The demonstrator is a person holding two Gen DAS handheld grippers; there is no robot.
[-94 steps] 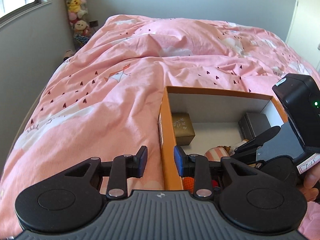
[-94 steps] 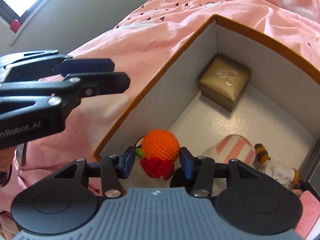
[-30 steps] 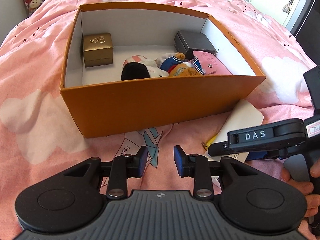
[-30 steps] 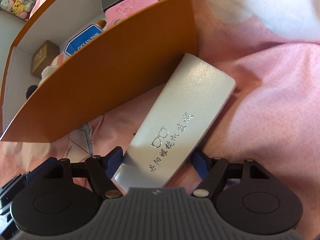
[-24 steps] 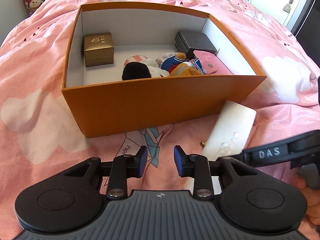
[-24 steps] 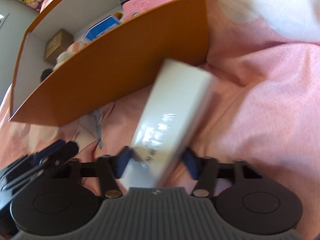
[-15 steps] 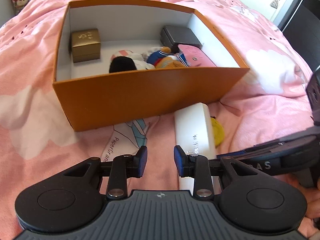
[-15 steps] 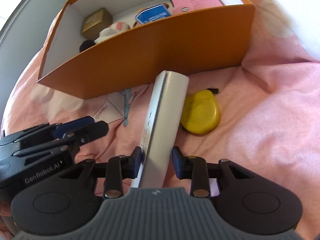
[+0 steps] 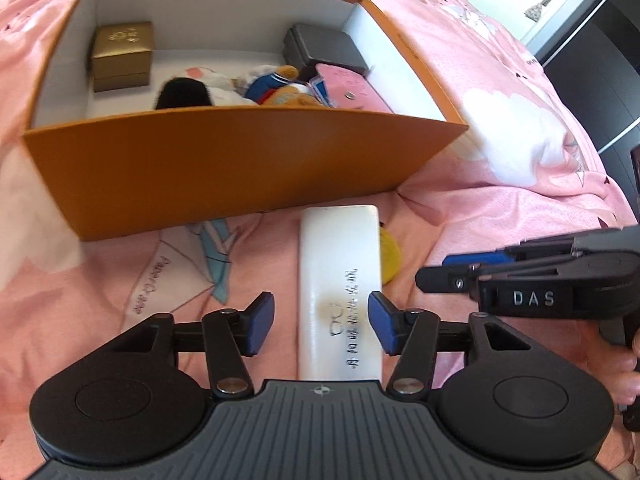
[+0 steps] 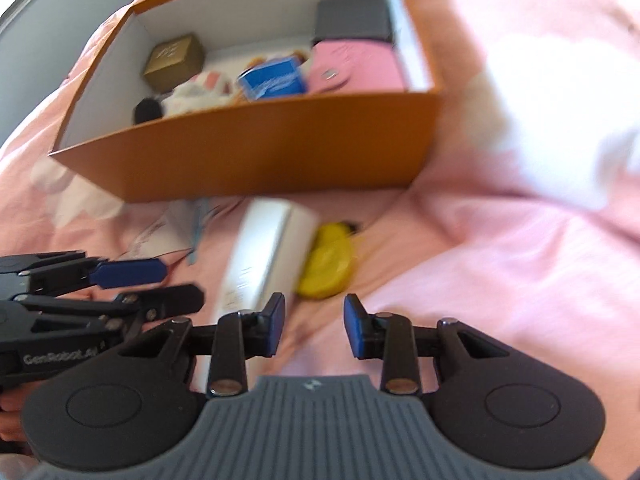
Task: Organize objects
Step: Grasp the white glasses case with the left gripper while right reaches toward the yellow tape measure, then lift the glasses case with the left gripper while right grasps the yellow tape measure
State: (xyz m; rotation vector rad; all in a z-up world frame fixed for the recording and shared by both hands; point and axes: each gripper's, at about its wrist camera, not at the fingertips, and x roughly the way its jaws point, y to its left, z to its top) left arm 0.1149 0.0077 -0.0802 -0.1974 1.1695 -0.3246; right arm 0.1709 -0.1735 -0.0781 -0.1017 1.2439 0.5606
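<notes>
Orange box [image 9: 224,176], open-topped, on pink duvet [image 9: 500,184]; already holds gold box [image 9: 122,56], dark grey case [image 9: 324,50], pink pouch [image 9: 352,94], plush toys [image 9: 256,88] and a blue item [image 10: 272,78]. Outstanding: white glasses case [image 9: 340,280], lying on the duvet just in front of the box's near wall, and a yellow object [image 10: 326,266] touching its right side, kind unclear through blur. Left gripper [image 9: 320,322]: jaws opening, straddling the case's near end, right pad close against it, left pad apart; no pinch. Right gripper [image 10: 314,330]: jaws part-spread, nothing between them, the case just to their left. Judged over half done. Clearance: near wall stands tall, so the case must lift over its rim; free floor inside lies mainly left-centre, by the gold box.
</notes>
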